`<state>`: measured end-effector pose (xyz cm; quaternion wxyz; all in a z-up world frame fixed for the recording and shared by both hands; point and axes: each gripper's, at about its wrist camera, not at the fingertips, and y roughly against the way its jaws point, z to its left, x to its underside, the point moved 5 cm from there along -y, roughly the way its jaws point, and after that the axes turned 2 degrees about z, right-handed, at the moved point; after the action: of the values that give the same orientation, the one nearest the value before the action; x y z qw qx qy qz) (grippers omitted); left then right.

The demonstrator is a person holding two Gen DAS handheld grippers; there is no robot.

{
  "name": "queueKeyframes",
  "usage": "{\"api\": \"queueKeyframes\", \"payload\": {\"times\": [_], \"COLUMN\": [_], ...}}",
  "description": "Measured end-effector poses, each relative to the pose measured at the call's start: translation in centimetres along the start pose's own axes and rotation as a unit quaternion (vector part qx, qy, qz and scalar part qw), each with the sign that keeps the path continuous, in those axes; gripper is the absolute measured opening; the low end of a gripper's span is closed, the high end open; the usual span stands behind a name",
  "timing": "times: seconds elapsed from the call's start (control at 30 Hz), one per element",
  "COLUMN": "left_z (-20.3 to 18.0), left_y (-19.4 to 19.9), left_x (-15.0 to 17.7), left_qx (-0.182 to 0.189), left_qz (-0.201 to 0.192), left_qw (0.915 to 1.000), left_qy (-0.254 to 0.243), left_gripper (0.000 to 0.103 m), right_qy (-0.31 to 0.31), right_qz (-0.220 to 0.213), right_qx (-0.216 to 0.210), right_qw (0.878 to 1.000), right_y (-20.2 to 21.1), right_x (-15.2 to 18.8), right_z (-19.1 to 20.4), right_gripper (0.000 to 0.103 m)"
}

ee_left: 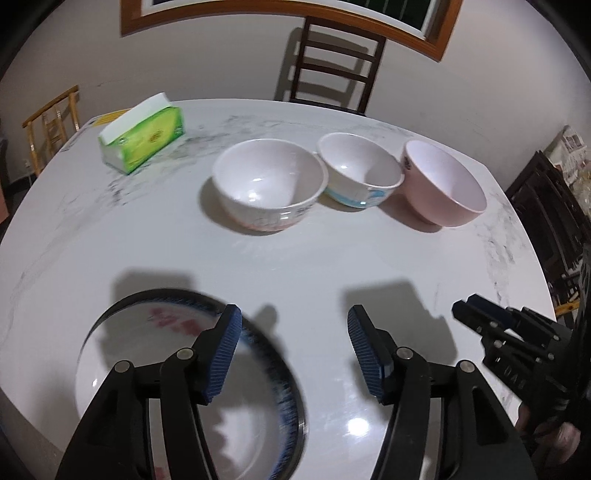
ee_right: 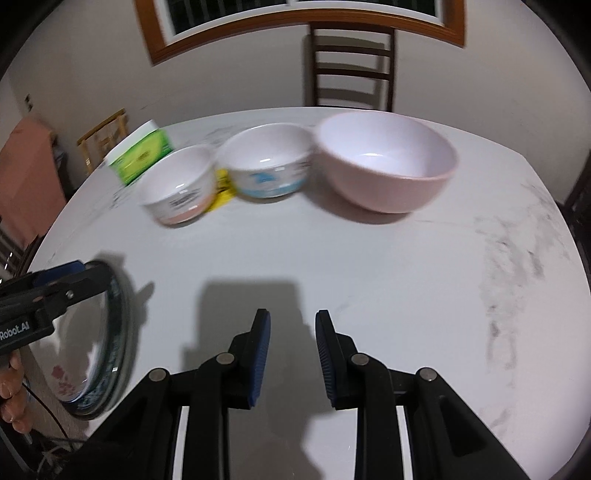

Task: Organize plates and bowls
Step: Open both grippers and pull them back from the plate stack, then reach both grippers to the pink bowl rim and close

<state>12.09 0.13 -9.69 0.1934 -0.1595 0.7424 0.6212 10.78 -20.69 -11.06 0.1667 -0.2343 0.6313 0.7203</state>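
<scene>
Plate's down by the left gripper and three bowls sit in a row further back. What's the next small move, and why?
Probably bring the right gripper forward toward the pink bowl, the nearest bowl on its side. Its jaws stand a little apart with nothing between them, so they would need to open wider for the rim. The left gripper is open and empty above the plate.

- A green tissue pack (ee_left: 142,142) lies on the white marbled worktop (ee_left: 295,266), white paper showing at its top.
- A yellow sheet (ee_right: 221,192) lies flat on the worktop near the pack.
- A dark ladder-back chair (ee_left: 332,70) stands at the far edge, against a pale wall.
- A wood-framed window (ee_right: 295,22) sits above.
- A light wooden rack (ee_left: 55,118) stands at left.
</scene>
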Motion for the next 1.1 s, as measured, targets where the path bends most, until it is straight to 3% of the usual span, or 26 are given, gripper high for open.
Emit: {"api": "queueKeyframes", "payload": {"times": [0.33, 0.43, 0.6, 0.87, 1.1], "left_z": [-4.8, -6.4, -9.3, -11.5, -12.1], "left_y": [-1.5, -1.5, -1.8, -3.9, -6.7], "left_x": [-3.2, -4.8, -7.7, -10.8, -11.4], "left_qx": [0.041, 0.056, 0.077, 0.123, 0.138], "left_qz": [0.030, 0.034, 0.036, 0.077, 0.111], "left_qw": [0.9986, 0.9978, 0.9962, 0.9885, 0.9790], "left_qy": [-0.015, -0.016, -0.019, 0.044, 0.100], "left_gripper": [0.057, 0.063, 0.066, 0.066, 0.064], "right_qy": [-0.047, -0.053, -0.063, -0.086, -0.104], "right_qz": [-0.008, -0.017, -0.026, 0.003, 0.023], "right_qx": [0.007, 0.017, 0.015, 0.010, 0.015], "right_qw": [0.999, 0.998, 0.998, 0.996, 0.994], "right_y": [1.0, 1.7, 2.1, 0.3, -1.8], "right_x": [-3.6, -5.3, -8.0, -10.6, -12.1], "right_z": [-6.6, -8.2, -10.1, -12.1, -13.7], "right_gripper": [0.027, 0.036, 0.037, 0.037, 0.037]}}
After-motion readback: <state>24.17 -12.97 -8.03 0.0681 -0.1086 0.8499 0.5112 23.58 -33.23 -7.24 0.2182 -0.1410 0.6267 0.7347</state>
